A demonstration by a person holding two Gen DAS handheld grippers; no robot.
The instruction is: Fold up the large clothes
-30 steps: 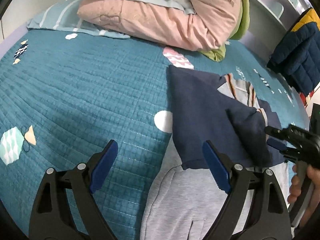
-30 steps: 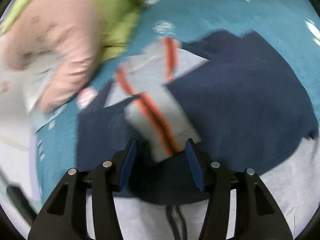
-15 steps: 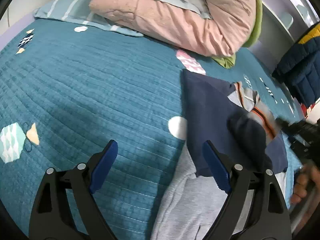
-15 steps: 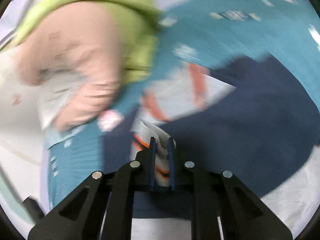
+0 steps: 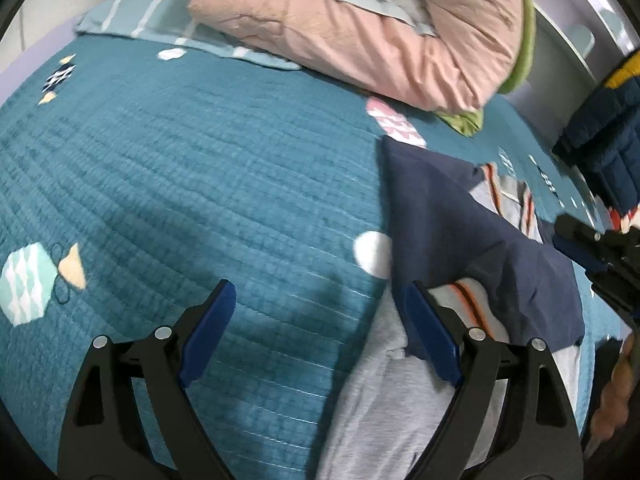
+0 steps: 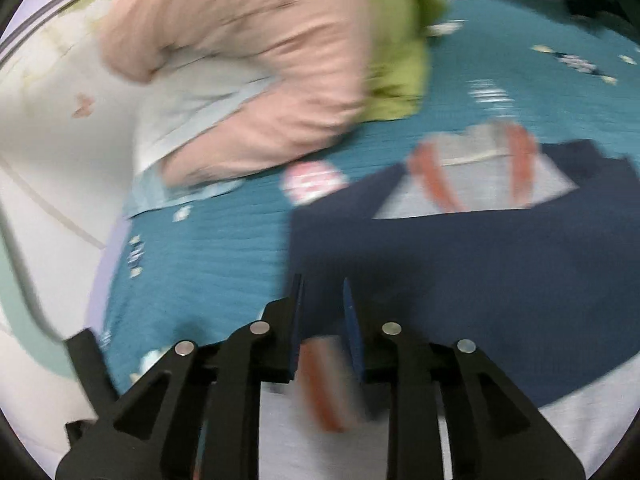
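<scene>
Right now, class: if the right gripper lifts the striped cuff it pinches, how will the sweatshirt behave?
Probably floppy: the sweatshirt already drapes in folds. The striped cuff would likely stretch in the right gripper. Its body should drag on the quilt, not slide.

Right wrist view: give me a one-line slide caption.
Right tool nearly shut on the orange-striped grey cuff over the navy sweatshirt.

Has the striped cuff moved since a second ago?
Yes. In the left wrist view the striped cuff now lies at the navy panel's near edge, farther from the pink pillow; the right gripper grips it.
</scene>
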